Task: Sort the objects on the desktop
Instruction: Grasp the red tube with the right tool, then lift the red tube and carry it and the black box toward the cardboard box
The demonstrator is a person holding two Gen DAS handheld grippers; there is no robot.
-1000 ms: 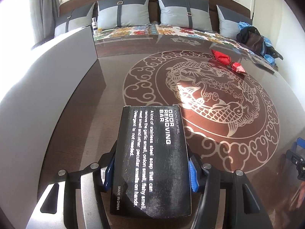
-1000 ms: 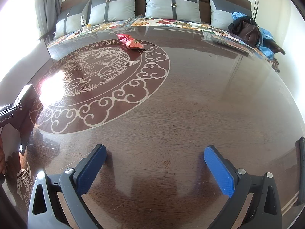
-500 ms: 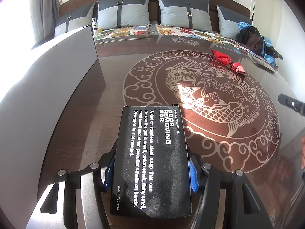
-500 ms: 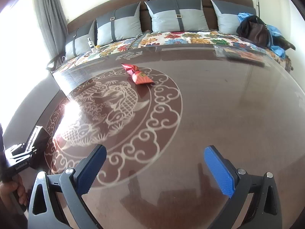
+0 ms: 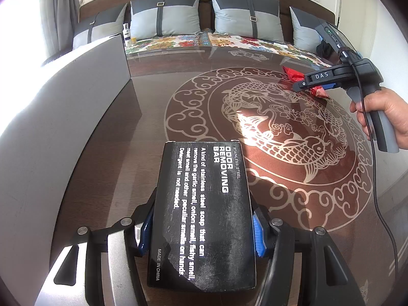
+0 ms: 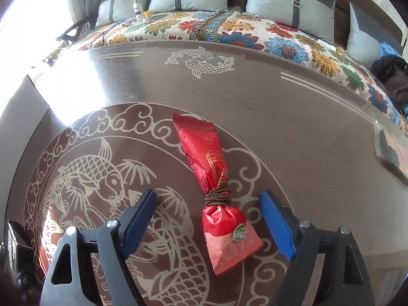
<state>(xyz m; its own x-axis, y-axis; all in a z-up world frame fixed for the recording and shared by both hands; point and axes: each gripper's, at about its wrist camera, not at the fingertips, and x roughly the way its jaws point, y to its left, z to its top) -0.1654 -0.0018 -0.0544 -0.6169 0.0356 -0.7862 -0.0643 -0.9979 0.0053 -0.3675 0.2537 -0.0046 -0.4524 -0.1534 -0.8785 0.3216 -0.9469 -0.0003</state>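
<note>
My left gripper [image 5: 201,229] is shut on a black box [image 5: 201,216] printed "ODOR REMOVING BAR", held low over the near left of the dark table [image 5: 142,137]. The box also shows at the far left edge of the right wrist view [image 6: 15,244]. A red paper-wrapped packet [image 6: 216,188] tied with brown cord lies on the table's fish medallion. My right gripper [image 6: 210,219] is open, with a blue pad on each side of the packet's tied lower half and not touching it. In the left wrist view the right gripper [image 5: 318,83] hovers over the packet [image 5: 295,75].
A grey upright panel [image 5: 63,107] runs along the table's left side. Behind the table is a bed with a floral cover [image 6: 229,28], grey pillows and a small bottle [image 6: 137,9]. A flat clear-wrapped item [image 6: 390,148] lies at the table's right edge.
My right gripper has moved across the table to the red packet and now straddles it, still open. My left gripper and the black box have not moved.
</note>
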